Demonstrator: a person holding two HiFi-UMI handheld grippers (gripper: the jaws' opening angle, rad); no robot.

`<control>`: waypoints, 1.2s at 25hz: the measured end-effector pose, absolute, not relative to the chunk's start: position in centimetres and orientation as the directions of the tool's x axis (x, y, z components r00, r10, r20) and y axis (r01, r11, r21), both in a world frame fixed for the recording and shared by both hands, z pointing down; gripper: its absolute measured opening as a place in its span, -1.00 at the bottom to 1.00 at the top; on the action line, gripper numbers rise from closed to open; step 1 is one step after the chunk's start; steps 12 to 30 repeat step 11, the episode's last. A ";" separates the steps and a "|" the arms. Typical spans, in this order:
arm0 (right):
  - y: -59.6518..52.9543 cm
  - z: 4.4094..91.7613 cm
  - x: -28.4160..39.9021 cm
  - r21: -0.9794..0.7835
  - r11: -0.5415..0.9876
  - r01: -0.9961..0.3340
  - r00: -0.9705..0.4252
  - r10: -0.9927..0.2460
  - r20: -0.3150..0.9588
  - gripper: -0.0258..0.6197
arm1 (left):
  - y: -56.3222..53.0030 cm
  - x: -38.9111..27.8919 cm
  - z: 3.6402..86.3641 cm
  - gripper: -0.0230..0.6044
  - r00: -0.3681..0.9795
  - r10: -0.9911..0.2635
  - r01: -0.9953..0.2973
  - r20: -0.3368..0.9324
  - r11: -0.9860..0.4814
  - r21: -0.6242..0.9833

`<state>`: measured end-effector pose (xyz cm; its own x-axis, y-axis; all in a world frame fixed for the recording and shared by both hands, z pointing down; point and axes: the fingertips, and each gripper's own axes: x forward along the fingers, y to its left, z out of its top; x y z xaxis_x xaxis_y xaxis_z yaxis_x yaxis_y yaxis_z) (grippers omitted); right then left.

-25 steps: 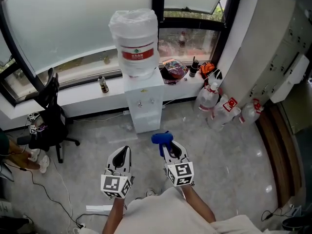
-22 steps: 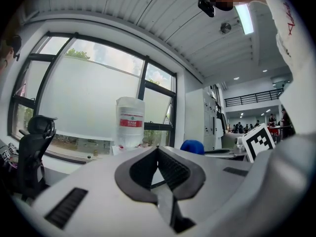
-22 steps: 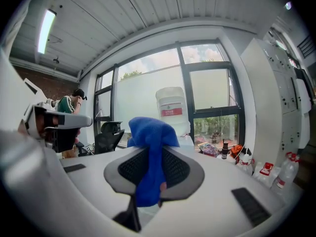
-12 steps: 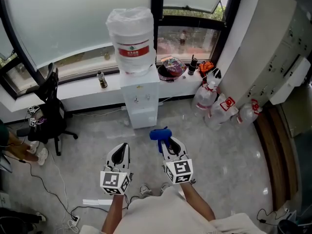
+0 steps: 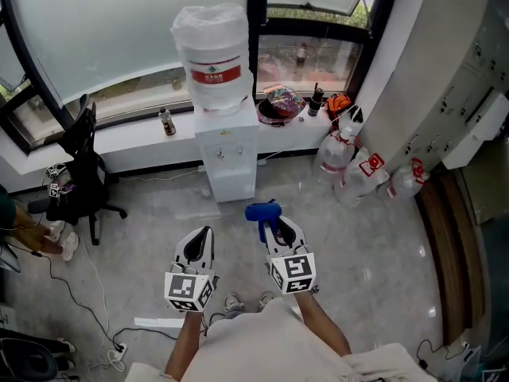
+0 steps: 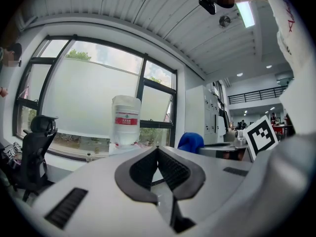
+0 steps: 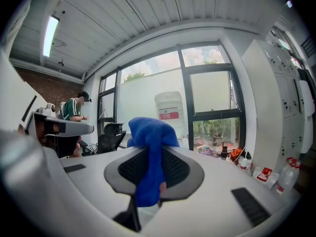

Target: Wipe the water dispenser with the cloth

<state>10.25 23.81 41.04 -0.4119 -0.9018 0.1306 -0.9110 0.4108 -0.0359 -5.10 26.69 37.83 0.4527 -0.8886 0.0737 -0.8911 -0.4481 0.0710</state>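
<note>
Head view, change: the white water dispenser with its clear bottle has slid slightly up the frame. Both grippers kept their place, so it stands well apart from them and wiping has not begun.
Left gripper view: the left gripper has its jaws pressed together, with nothing between them.
Right gripper view: the right gripper has its jaws pinching the bunched blue cloth. A person in a green top shows plainly only here.
</note>
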 end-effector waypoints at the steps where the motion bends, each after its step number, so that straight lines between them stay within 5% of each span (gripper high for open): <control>1: 23.9 41.0 10.3 -0.035 0.412 -0.910 -0.413 -0.901 0.129 -0.65 | 26.8 -5.0 37.9 -0.89 0.453 -0.889 -0.891 0.073 -0.448 0.071; 30: 23.9 40.8 10.6 -0.032 0.419 -0.907 -0.420 -0.899 0.121 -0.65 | 26.8 -4.2 37.6 -0.89 0.456 -0.888 -0.889 0.065 -0.452 0.067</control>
